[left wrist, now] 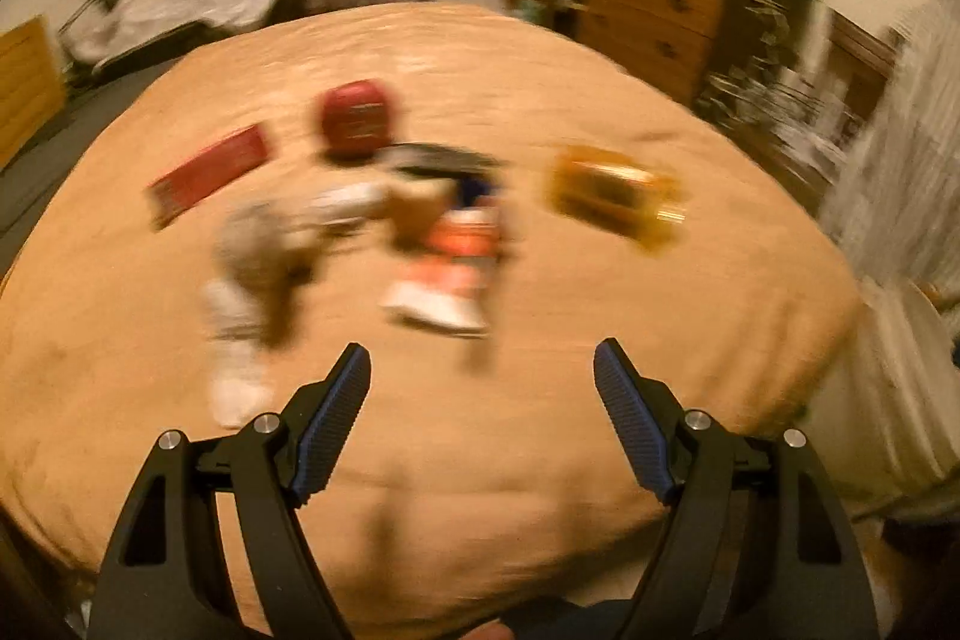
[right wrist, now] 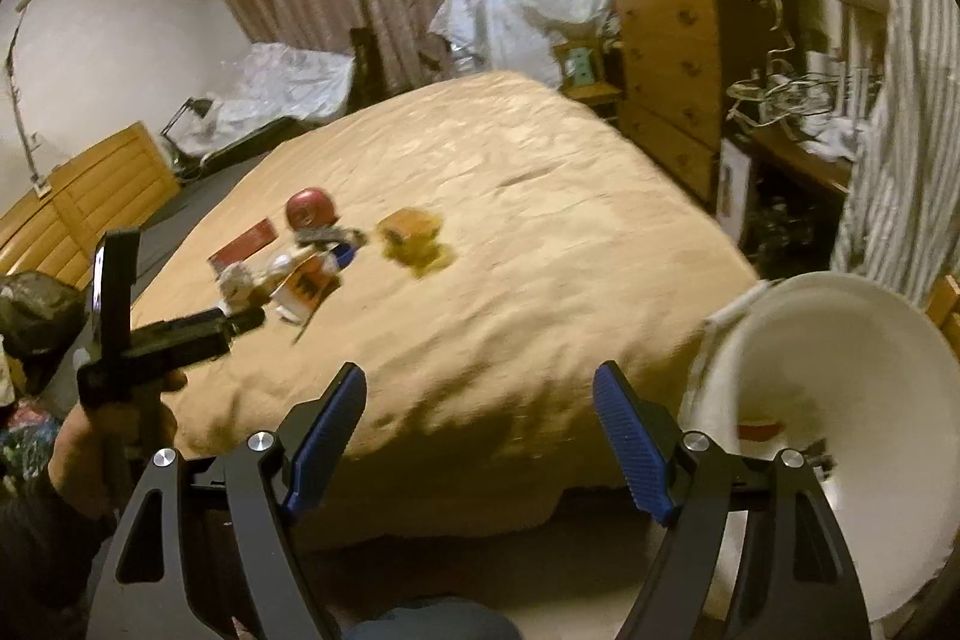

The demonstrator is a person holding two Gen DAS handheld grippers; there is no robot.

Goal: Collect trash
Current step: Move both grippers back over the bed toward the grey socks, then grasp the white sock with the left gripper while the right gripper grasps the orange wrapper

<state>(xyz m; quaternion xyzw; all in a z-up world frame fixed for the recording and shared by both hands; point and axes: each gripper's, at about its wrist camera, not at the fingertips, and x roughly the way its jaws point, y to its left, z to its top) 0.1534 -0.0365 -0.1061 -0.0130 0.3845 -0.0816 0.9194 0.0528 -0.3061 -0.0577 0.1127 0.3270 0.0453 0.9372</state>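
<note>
On the tan bedspread (left wrist: 540,430) the trash lies clustered: red lid (left wrist: 355,119), red packet (left wrist: 211,173), orange-and-white wrapper (left wrist: 447,256), amber wrapper (left wrist: 618,196). Our left gripper (left wrist: 482,421) hangs spread and empty; our right gripper (right wrist: 480,430), also empty, is spread beside the white bin (right wrist: 840,400). Blur suggests haste; we could overshoot and scatter the pile.

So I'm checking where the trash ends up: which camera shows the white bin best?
The right wrist view. The white bin fills its lower right beside the bed, its open mouth facing the camera, with something small and red inside. The left wrist view is blurred and shows only pale shapes at its right edge; no bin can be made out there.
</note>
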